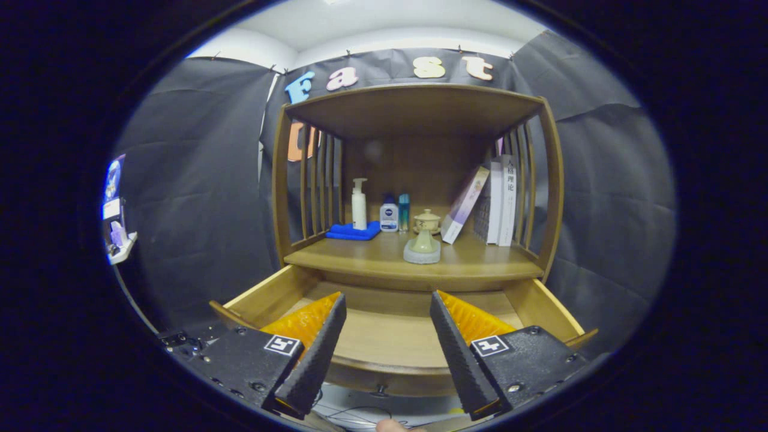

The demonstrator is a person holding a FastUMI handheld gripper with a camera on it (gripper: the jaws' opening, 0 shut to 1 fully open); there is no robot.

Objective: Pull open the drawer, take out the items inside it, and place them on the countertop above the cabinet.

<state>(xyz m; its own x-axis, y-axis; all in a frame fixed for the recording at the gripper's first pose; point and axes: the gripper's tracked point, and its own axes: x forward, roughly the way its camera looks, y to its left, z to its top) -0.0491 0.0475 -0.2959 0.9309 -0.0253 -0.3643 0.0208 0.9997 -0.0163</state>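
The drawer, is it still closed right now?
No, the drawer is pulled out below the countertop, its bare wooden floor showing between the fingers of the open gripper.

Between my spread fingers point(387, 300) I see the honey-brown drawer point(384, 336) under a worktop point(480, 267) of the same wood — on it a royal-blue cloth point(354, 231), a white pump bottle point(359, 205), a teal bottle point(404, 212), a cream lidded cup point(426, 221) and white-spined books point(501, 201).
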